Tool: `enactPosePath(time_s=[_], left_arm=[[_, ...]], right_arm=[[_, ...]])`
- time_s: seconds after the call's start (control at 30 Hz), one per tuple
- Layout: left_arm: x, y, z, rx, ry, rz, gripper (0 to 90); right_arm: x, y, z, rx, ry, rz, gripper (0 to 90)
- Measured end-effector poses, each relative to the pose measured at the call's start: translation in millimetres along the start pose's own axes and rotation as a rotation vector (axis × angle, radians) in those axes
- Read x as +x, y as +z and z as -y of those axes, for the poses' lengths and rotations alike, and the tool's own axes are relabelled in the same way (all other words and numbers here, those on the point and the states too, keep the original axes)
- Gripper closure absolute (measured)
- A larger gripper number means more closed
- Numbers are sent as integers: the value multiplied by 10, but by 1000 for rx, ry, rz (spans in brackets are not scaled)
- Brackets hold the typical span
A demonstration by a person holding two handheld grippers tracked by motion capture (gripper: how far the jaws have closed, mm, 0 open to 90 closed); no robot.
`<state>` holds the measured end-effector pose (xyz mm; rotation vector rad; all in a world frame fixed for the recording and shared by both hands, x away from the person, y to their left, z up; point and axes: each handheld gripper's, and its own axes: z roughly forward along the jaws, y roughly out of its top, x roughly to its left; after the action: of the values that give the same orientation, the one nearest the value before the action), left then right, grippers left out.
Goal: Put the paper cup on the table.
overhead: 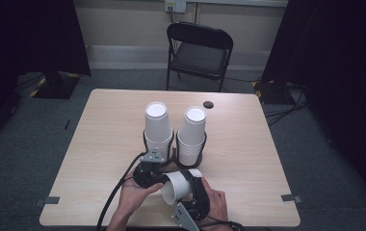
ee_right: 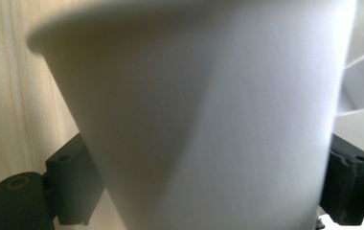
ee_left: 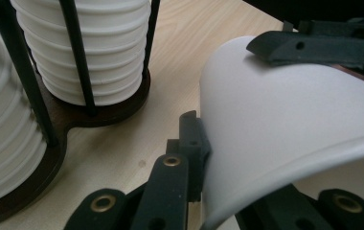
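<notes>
A single white paper cup point(overhead: 177, 186) lies on its side just above the table's front, its open mouth towards the near left. My left gripper point(overhead: 161, 179) comes in from the left, and in the left gripper view point(ee_left: 247, 165) its jaws straddle the cup point(ee_left: 285, 120) near the rim, one jaw pressed on the wall. My right gripper point(overhead: 188, 185) grips the cup's body from the right. In the right gripper view point(ee_right: 209, 187) the cup point(ee_right: 204, 110) sits tight between both jaws. Behind stand two upside-down cup stacks point(overhead: 157, 127) point(overhead: 192, 134) in a dark wire holder point(overhead: 174, 153).
The holder's wooden base point(ee_left: 101, 112) and thin black rods lie close to the left of the held cup. A small dark disc point(overhead: 208, 104) rests near the table's far edge. A black folding chair point(overhead: 200, 50) stands beyond the table point(overhead: 248, 144).
</notes>
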<state>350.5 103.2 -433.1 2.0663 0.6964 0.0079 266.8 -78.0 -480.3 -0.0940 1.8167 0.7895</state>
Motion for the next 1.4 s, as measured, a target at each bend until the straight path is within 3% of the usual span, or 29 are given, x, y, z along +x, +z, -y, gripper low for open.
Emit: enactPosePath(time_s=[0.57, 0.73, 0.9, 1.03, 1.27, 1.4], left_arm=[[12, 76, 31, -20, -48, 1, 849], [-2, 79, 40, -50, -35, 2, 855], [-16, 93, 70, -115, -32, -10, 855], [-8, 76, 84, -126, -28, -10, 842], [-13, 31, 126, -198, -28, -11, 764], [-5, 14, 148, -213, -25, -12, 719]], right_arm=[[14, 12, -38, -27, 27, -13, 106], [-22, -1, -17, -33, 85, -28, 115], [-75, -3, -6, -36, 128, -23, 118], [-99, -4, 2, -39, 169, -31, 119], [-116, -6, 34, -29, 226, -59, 119], [-130, -14, 72, -24, 270, -85, 119]])
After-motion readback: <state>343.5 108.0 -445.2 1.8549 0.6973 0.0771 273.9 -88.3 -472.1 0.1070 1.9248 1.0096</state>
